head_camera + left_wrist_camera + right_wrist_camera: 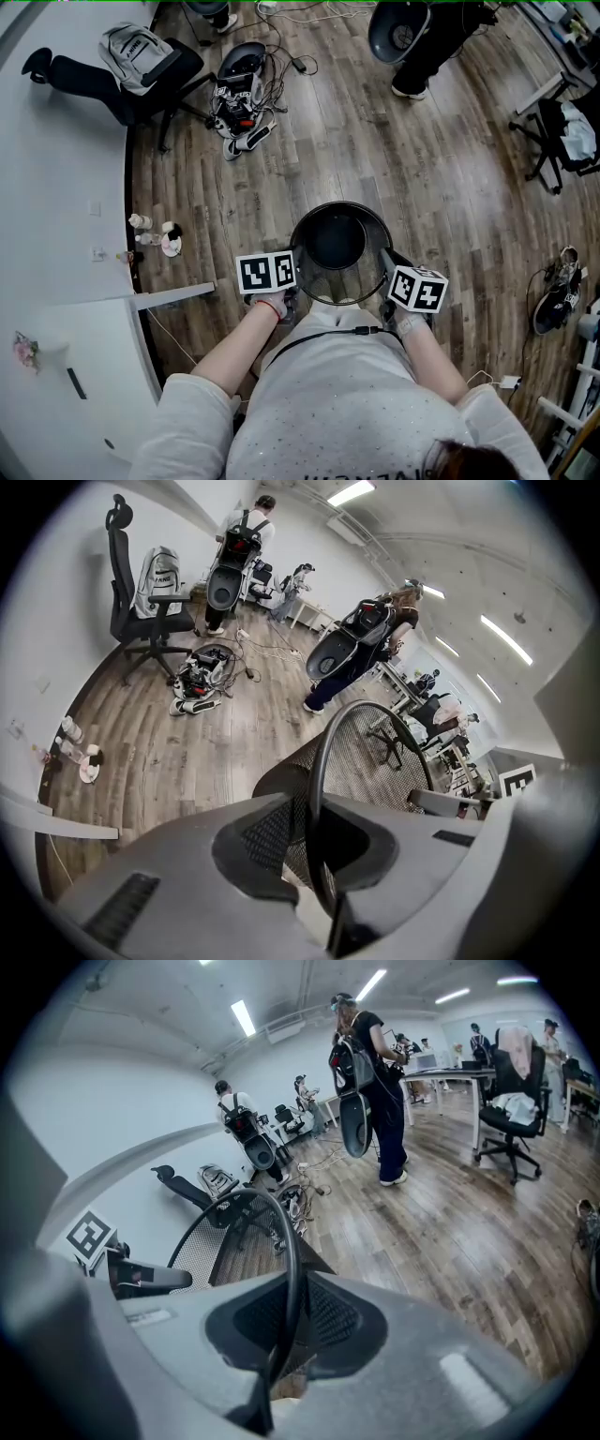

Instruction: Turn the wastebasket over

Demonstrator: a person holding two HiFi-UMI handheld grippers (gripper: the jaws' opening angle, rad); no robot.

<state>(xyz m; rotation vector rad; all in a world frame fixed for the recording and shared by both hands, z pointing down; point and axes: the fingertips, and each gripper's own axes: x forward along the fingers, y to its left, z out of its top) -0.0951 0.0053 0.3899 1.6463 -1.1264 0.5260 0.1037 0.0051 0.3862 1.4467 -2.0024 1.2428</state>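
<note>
Surroundings: a wood floor (450, 187), with a white table (84, 366) at the near left. An office chair (112, 75) carrying a backpack (136, 52) stands at the far left. Just right of it, a heap of gear and cables (244, 108) lies on the floor. Small bottles (155, 234) sit against the left wall. A person (427, 52) stands at the far right, and a pair of shoes (558, 295) lies at the right edge. All of these are well apart from the work; nothing stands in the way.

Task item: the black mesh wastebasket (337, 244) is at centre, directly ahead of the operator, mouth upward.

Grippers: the left gripper (296, 284) is on the basket's near-left side and the right gripper (387, 270) on its near-right side, opposite one another. Each gripper view shows the rim (319, 761) and the mesh wall running between the jaws, which are pressed onto them from inside and outside. Both grippers pinch the wastebasket.
</note>
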